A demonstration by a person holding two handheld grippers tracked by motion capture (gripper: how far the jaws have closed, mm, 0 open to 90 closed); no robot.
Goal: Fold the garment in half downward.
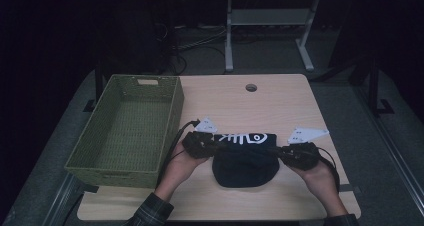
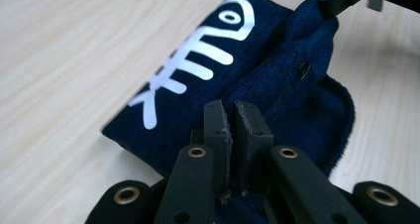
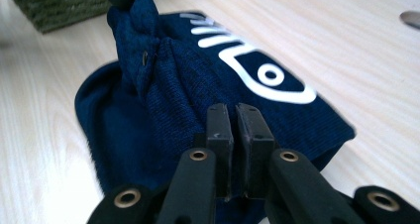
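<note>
I hold the navy knit cloth [image 1: 244, 158] by its two ends, my left gripper [image 1: 212, 145] and my right gripper [image 1: 281, 152] each with jaws pinched tight on a fold of it, so it stays stretched between them for folding (that is my guess). It lies near the front middle of the pale wooden tabletop [image 1: 280, 101], fishbone print on the far side. The green woven basket [image 1: 131, 128] stands empty to the left; the room beyond is dark, with a white desk frame [image 1: 270, 31].

Dim lab: bare desk [image 1: 280, 101], floor cables [image 1: 200, 43].
</note>
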